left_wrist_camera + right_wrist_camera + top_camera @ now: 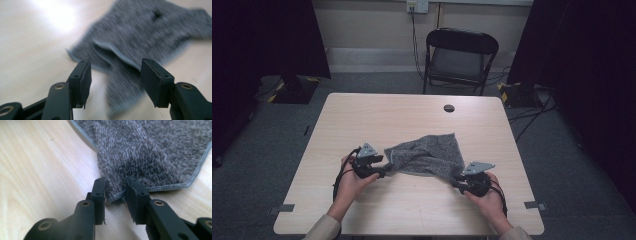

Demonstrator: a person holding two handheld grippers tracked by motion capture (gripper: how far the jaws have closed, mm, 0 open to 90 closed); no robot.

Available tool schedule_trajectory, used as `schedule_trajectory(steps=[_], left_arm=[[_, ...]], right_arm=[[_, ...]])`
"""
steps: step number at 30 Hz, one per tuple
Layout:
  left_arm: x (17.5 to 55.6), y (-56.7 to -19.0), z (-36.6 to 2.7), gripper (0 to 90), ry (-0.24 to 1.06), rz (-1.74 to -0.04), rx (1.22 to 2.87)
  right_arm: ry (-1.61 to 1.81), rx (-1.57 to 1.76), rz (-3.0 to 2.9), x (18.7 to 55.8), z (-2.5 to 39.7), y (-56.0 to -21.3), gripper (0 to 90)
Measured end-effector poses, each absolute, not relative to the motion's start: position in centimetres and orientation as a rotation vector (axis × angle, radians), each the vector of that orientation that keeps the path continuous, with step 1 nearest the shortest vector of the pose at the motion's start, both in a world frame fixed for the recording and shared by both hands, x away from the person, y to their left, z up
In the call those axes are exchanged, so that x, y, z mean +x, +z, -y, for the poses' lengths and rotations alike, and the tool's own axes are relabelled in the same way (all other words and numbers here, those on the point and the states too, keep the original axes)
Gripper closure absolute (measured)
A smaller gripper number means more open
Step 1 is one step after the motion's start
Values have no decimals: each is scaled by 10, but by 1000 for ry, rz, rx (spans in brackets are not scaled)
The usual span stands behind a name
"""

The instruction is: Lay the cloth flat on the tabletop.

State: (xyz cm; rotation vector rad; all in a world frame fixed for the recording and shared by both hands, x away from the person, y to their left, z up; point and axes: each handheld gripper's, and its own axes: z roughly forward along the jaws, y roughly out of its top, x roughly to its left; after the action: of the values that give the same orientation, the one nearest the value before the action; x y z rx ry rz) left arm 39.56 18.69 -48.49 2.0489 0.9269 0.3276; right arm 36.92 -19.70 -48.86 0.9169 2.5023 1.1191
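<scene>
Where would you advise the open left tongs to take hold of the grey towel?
Probably the hemmed corner of the grey towel nearest the left tongs, approached low from the towel's left edge. That corner lies between the open jaws, while the right tongs already pinch the opposite corner.

A grey towel on a wooden tabletop

The tabletop is light wood with a small round hole near its far edge. One fuzzy grey towel lies rumpled on it, between the left claw and the right claw. One towel corner sits in the right claw's pinch; the left claw gapes just beside the towel.
</scene>
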Motion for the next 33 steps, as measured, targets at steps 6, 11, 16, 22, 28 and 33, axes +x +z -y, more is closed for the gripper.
schedule_trajectory(steps=[6,11,16,22,28,33], left_arm=[[389,-490,-180,412,308,-892,2090],[388,-488,-173,438,323,-873,2117],[392,-487,-174,774,273,-891,2096],[391,-460,-179,887,243,-864,2048],[387,-444,-184,891,250,-836,2048],[389,-446,-186,891,207,-867,1999]], right_arm=[[1117,920,-2519,375,197,-487,873],[1180,944,-2499,376,204,-476,875],[1216,956,-2500,377,210,-469,871],[1238,952,-2498,376,217,-462,869],[1264,964,-2477,375,231,-447,868],[1298,1017,-2460,379,238,-445,869]])
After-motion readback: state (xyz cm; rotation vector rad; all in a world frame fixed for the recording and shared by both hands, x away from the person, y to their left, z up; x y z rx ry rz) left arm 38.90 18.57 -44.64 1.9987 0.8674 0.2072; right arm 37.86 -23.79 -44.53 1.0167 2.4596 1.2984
